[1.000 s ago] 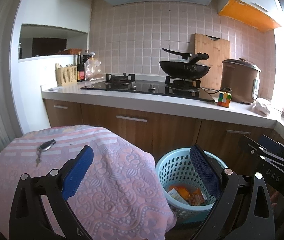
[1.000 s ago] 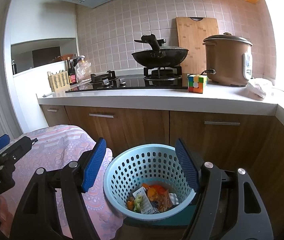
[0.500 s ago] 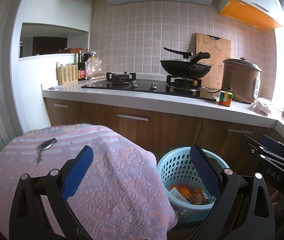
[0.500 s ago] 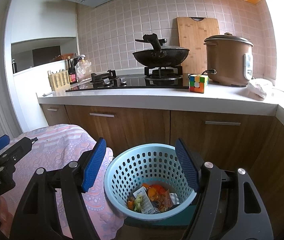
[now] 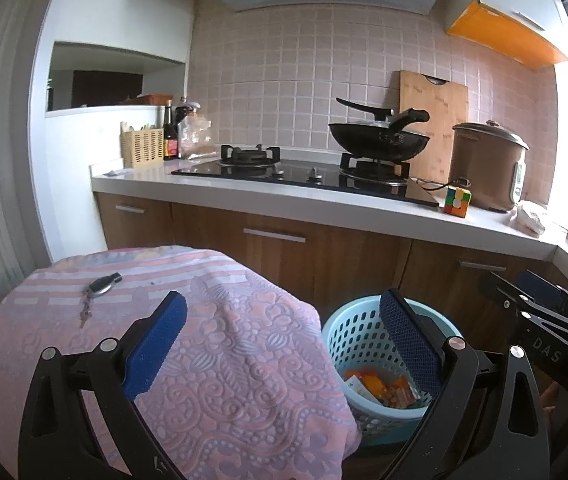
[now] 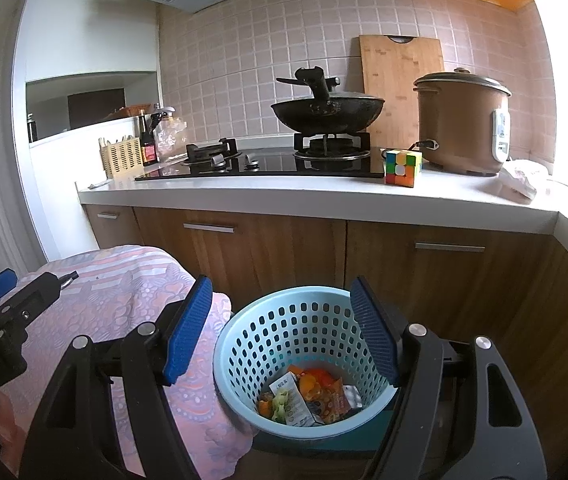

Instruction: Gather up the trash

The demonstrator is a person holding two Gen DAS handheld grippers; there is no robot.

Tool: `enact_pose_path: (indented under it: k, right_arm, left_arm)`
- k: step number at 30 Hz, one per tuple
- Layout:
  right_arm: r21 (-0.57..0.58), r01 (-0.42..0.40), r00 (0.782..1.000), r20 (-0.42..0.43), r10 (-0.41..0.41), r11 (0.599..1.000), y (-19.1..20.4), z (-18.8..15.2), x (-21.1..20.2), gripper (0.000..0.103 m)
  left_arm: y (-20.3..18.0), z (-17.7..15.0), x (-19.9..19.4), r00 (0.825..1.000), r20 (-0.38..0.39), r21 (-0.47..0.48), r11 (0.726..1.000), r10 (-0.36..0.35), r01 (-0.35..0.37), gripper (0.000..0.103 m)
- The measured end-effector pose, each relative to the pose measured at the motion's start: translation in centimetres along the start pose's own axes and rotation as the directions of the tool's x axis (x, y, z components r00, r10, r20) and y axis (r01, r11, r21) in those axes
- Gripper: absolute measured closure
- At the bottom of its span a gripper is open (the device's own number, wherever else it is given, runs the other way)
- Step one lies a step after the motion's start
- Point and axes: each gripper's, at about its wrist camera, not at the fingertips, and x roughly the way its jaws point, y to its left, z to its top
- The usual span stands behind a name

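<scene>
A light blue perforated trash basket [image 6: 284,320] stands on the floor by the cabinets, also in the left wrist view [image 5: 348,332]. Wrappers and orange scraps [image 6: 312,396] lie in its bottom. My right gripper [image 6: 280,320] is open and empty above the basket's rim. My left gripper [image 5: 284,340] is open and empty over the edge of the pink-clothed table [image 5: 204,360], left of the basket. The left gripper also shows at the left edge of the right wrist view [image 6: 12,292], and the right gripper at the right of the left wrist view [image 5: 540,304].
A key fob with keys [image 5: 100,288] lies on the pink cloth. The counter [image 6: 324,196] holds a hob, a black wok [image 6: 328,110], a colour cube [image 6: 403,167], a brown rice cooker [image 6: 462,120] and a crumpled white bag [image 6: 524,176]. Wooden cabinets [image 6: 284,248] stand behind the basket.
Both views have drifted slightly; the basket and table sit a little lower and nearer in frame. Both grippers stay open and empty.
</scene>
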Motion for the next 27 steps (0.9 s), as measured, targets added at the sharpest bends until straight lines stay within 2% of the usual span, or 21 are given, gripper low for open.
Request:
enact_pose_path:
  k: [18, 22, 27]
  right_arm:
    - [-0.014, -0.001, 1.000, 0.011, 0.002, 1.000, 1.4, -0.1, -1.4, 0.035]
    - [-0.012, 0.003, 1.000, 0.013, -0.003, 1.000, 1.4, -0.1, -1.6, 0.035]
    - [-0.011, 0.006, 1.000, 0.015, -0.006, 1.000, 1.5, -0.1, -1.9, 0.035]
  left_arm:
    - [1.2, -0.1, -1.9, 1.000, 0.022, -0.006, 1.000, 0.004, -0.004, 0.009]
    - [0.7, -0.2, -2.6, 0.999, 0.046, 0.037, 0.999, 0.013, -0.014, 0.009]
    - [1.1, -0.2, -2.1, 1.000, 0.001, 0.009, 1.000, -0.023, 0.023, 0.008]
